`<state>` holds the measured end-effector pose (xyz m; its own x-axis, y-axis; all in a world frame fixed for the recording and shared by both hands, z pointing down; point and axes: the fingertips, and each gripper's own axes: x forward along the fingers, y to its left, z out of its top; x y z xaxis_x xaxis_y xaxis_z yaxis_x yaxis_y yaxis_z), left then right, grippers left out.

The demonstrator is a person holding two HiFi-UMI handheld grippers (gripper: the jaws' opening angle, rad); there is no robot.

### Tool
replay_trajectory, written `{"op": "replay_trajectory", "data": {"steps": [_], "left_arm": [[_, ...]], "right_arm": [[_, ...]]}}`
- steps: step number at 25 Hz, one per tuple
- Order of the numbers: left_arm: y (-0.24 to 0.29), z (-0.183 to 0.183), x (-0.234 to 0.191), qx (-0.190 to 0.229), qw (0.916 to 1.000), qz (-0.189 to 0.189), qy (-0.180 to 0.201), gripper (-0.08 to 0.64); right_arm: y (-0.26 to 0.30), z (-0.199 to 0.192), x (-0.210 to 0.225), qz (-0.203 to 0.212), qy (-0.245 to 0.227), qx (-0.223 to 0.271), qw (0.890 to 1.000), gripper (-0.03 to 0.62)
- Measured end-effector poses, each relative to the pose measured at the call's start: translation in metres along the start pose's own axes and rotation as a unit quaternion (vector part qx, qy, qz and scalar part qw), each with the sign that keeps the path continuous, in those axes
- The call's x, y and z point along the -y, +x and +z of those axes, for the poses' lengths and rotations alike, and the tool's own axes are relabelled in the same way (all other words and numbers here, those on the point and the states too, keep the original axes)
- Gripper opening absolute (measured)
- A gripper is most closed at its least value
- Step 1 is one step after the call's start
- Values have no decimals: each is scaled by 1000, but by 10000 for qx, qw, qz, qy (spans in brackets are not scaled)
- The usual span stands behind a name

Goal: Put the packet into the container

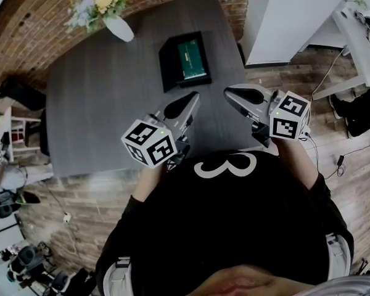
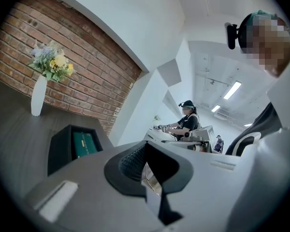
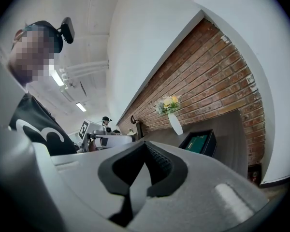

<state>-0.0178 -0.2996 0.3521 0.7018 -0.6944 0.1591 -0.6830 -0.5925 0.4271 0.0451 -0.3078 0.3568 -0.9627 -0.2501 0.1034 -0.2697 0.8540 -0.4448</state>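
A black open container (image 1: 172, 63) stands on the dark grey table (image 1: 98, 110), toward its far right. A green packet (image 1: 193, 59) lies flat inside it. My left gripper (image 1: 193, 98) hovers above the table just on the near side of the container, shut and holding nothing. My right gripper (image 1: 229, 92) is beside it to the right, near the table's right edge, also shut and holding nothing. The left gripper view shows the container (image 2: 58, 151) with the packet (image 2: 84, 144) beyond the closed jaws. In the right gripper view the container (image 3: 209, 144) and packet (image 3: 197, 142) lie ahead.
A white vase with flowers (image 1: 118, 26) stands at the table's far left corner, against a brick wall (image 2: 87, 76). A white desk (image 1: 357, 36) is off to the right, and equipment and cables lie on the wooden floor (image 1: 80, 196). Another person (image 2: 187, 122) works at a bench in the background.
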Motion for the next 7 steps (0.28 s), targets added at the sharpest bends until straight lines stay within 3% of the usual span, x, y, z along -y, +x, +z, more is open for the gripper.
{"op": "replay_trajectory", "data": {"steps": [7], "left_arm": [[8, 5, 6, 32, 10000, 6, 59, 11]], "right_arm": [[-10, 4, 5, -89, 4, 37, 10000, 2]]}}
